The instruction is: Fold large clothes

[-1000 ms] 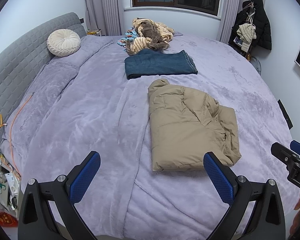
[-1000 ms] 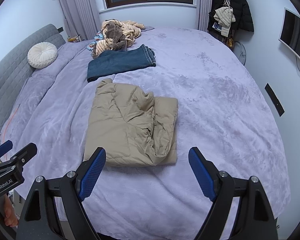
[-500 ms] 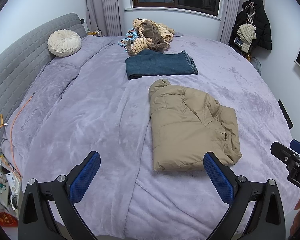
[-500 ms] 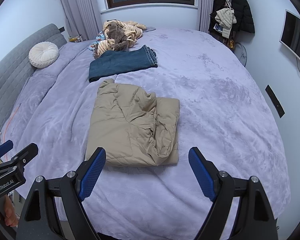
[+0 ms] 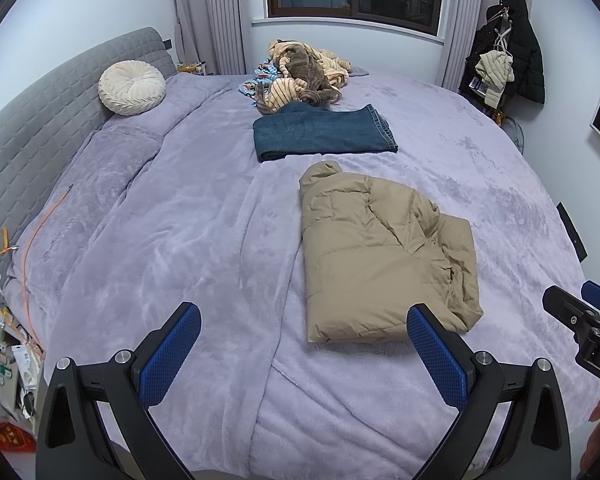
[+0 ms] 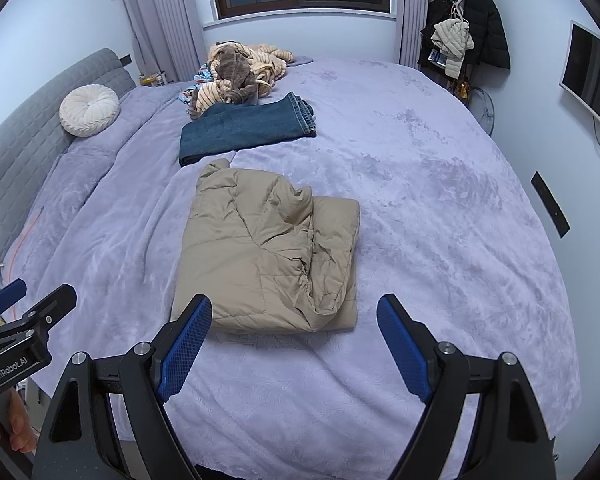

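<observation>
- A tan puffer jacket lies folded into a thick, roughly rectangular bundle on a bed, its collar end pointing toward the window and a rumpled sleeve fold bunched along its 3 o'clock edge.
- The jacket's shell is smooth and faintly glossy, quilted in broad puffed panels; creases radiate across the top layer in the right wrist view.
- The bed is covered by a plush lilac blanket with a soft, brushed nap that shows darker swipe marks toward the 2 o'clock side.
- Folded blue jeans lie flat just beyond the jacket at 12 o'clock, hems stacked at their right end; behind them sits a loose heap of striped and brown clothes.
- A round, pleated cream cushion rests against the grey quilted headboard at 10 o'clock.
- The left gripper hangs above the near edge of the bed with its blue, dimple-textured pads spread wide and nothing between them; the jacket lies at about 1 o'clock from it, its near corner just past the right-hand pad.
- The right gripper is likewise spread wide and empty; the jacket sits at 12 o'clock, its near edge just beyond the fingertips, not touched.
- Dark coats hang at 1 o'clock.
</observation>
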`<move>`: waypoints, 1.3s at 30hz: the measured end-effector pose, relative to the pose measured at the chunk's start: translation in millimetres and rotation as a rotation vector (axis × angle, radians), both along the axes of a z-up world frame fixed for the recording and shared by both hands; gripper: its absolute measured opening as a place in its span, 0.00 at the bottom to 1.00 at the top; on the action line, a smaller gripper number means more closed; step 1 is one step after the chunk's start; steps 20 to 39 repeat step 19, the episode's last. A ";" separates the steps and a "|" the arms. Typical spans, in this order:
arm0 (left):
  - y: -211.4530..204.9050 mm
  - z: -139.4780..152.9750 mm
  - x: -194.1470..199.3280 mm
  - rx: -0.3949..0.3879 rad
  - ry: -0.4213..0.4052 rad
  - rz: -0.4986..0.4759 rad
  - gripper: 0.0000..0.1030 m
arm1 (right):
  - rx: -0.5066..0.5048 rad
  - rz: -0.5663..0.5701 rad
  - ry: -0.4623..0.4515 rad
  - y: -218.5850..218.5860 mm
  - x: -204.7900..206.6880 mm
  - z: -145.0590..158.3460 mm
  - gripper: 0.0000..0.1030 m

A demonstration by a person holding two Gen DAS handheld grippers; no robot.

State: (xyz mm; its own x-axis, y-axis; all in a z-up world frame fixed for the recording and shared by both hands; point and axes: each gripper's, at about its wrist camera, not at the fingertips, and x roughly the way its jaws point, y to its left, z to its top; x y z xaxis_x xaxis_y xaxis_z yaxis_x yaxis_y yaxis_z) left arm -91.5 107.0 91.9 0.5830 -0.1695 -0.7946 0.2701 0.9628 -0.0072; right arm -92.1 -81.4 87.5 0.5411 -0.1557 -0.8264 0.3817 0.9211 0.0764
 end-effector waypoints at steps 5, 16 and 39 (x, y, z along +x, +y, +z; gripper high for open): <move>6.0 3.6 1.6 0.001 0.000 0.011 1.00 | 0.000 -0.001 0.000 0.7 -0.5 0.2 0.84; 3.3 5.9 -4.3 -0.002 -0.016 0.015 1.00 | 0.001 -0.004 -0.001 4.3 -1.2 0.9 0.84; 0.1 6.6 -5.7 -0.001 -0.021 0.010 1.00 | 0.001 -0.005 -0.001 5.0 -1.4 0.8 0.84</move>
